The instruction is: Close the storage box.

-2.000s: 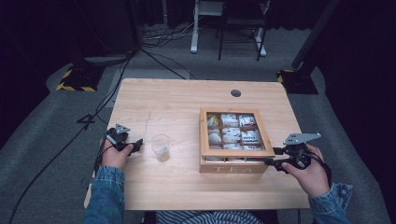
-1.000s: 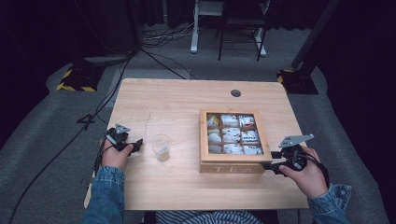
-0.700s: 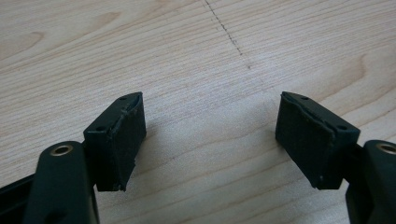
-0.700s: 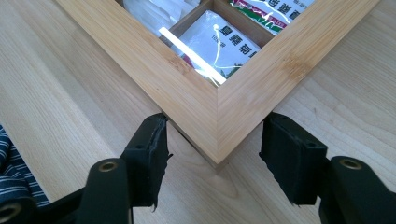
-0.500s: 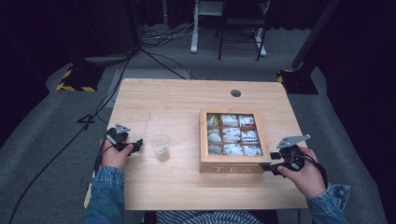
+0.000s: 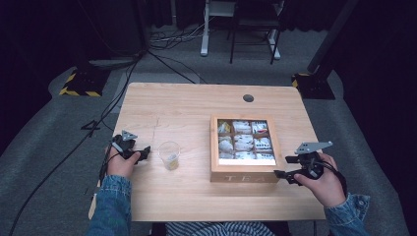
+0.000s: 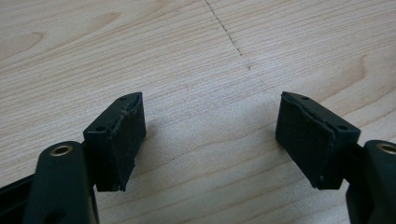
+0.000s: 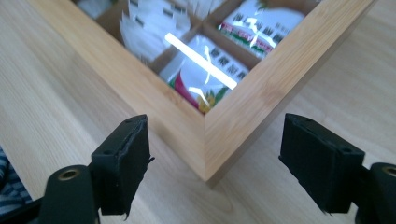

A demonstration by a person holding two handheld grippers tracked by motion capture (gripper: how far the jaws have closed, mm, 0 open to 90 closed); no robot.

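Right tongs (image 6: pixel 286 167) drawn back off tea box (image 6: pixel 244 173) corner, gaping wide, left tongs (image 6: pixel 143 151) wide beside cup (image 6: pixel 169 155)

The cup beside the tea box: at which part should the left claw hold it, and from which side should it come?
Probably at the wall, about mid-height, coming level from the person's left. The cup stands upright and apart from the box, and the left claw, jaws open over bare table, already sits just to its left. The cup looks thin and clear, so a gentle squeeze seems wise.
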